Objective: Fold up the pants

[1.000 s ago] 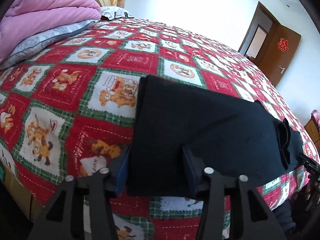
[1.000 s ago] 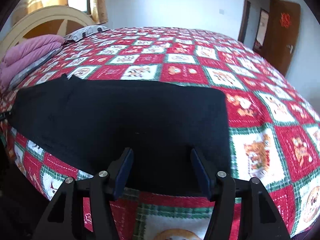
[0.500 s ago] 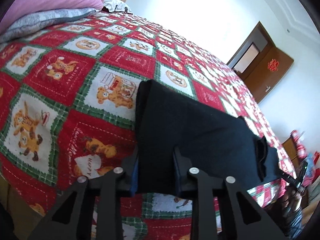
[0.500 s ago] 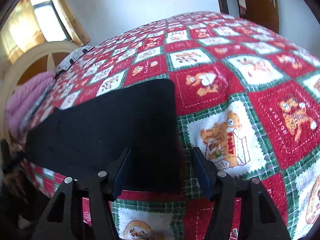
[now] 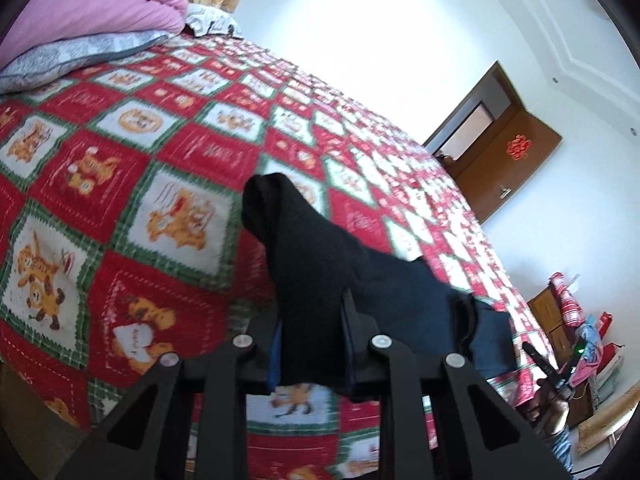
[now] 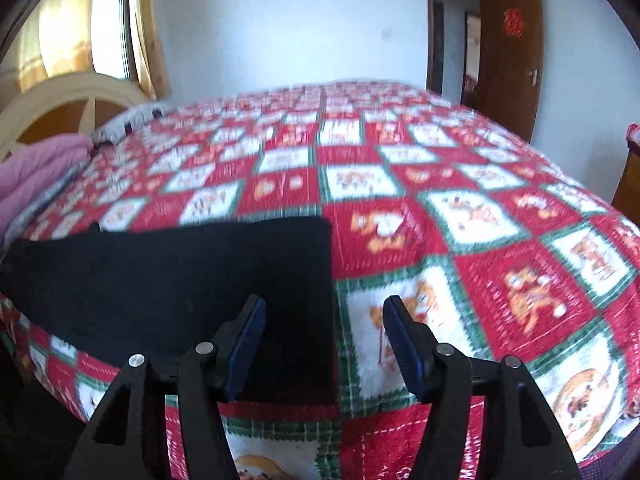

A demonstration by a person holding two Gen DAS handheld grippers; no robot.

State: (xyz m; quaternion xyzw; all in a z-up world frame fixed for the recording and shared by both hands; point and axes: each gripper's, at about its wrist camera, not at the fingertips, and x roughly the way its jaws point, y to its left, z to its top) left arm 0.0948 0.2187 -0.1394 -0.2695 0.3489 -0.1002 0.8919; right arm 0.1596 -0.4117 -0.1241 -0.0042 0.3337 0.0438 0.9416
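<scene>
The black pants (image 5: 320, 264) lie on the bed's red, green and white patchwork quilt (image 5: 120, 184). My left gripper (image 5: 310, 344) is shut on the pants' near left end and lifts it, so the cloth rises in a bunched ridge. In the right wrist view the pants (image 6: 168, 280) lie flat at the left. My right gripper (image 6: 324, 340) is open and holds nothing. It straddles the pants' right edge near the front of the bed, with its left finger over the cloth and its right finger over the quilt (image 6: 480, 260).
A pink duvet (image 5: 88, 12) and a grey pillow (image 5: 68, 60) are stacked at the head of the bed. A cream headboard (image 6: 60, 108) stands at the left. A brown door (image 5: 508, 168) is at the far right, with clutter (image 5: 584, 340) beside the bed.
My left gripper has closed on the pants' left end and lifted it off the quilt. My right gripper has shifted right to the pants' right edge and stays open.
</scene>
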